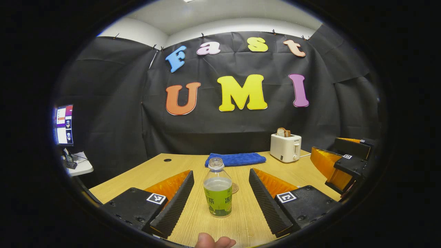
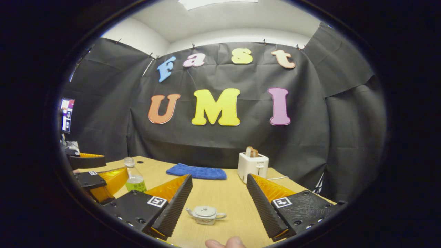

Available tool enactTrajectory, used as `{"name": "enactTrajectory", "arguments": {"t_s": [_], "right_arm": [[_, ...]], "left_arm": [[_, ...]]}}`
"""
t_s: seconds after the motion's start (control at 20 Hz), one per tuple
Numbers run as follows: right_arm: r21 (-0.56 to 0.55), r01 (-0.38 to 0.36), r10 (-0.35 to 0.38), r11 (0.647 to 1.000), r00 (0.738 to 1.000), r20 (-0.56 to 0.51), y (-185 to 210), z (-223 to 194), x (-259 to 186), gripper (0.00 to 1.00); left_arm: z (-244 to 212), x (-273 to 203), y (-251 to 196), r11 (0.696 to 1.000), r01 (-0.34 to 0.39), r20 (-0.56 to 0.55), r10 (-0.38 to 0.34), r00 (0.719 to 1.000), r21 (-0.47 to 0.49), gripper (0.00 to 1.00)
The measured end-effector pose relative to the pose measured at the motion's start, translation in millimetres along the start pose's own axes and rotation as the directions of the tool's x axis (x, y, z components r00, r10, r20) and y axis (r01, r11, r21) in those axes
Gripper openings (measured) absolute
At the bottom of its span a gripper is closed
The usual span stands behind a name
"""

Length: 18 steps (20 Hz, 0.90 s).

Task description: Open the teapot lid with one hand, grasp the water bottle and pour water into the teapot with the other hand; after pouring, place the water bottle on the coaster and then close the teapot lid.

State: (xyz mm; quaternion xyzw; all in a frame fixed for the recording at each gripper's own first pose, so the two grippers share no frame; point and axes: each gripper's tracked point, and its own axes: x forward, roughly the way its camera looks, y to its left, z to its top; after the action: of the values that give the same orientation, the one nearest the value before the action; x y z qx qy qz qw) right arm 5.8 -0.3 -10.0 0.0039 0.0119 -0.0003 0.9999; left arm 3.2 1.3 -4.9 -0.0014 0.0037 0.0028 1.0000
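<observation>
Nothing done yet: lid [image 2: 205, 208] on teapot [image 2: 206, 214], bottle [image 1: 217, 192] capless, upright on table [image 1: 193, 220], coaster [image 1: 235, 188] at its 1 o'clock. Left gripper [image 1: 218, 203] wide open around bottle, untouching; right gripper [image 2: 216, 206] wide open, empty, teapot between fingers.

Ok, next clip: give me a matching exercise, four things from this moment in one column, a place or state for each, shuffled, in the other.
Things:
1. water bottle
2. teapot
3. toaster
4. blue cloth

Places or states:
A. lid on, ahead between the open right gripper's fingers
B. lying flat near the table's far edge
C. uncapped, upright between the open left gripper's fingers
D. bread sticking out of the top

Pairs: 1-C, 2-A, 3-D, 4-B
</observation>
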Motion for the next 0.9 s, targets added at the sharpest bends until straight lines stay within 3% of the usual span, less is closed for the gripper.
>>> {"name": "enactTrajectory", "arguments": {"t_s": [0.5, 0.9], "right_arm": [[0.008, -0.005, 0.005, 1.0, 0.999, -0.04, 0, -21, 10, 0.95], [0.016, -0.028, 0.029, 0.999, 0.994, -0.108, 10, -61, 31, 0.95]], "left_arm": [[-2, 1, 4, 1.0, -0.012, -0.003, 0.012, 1.0, -0.001, 1.0], [-3, 2, 8, 1.0, -0.019, -0.005, 0.019, 1.0, -0.001, 1.0]]}}
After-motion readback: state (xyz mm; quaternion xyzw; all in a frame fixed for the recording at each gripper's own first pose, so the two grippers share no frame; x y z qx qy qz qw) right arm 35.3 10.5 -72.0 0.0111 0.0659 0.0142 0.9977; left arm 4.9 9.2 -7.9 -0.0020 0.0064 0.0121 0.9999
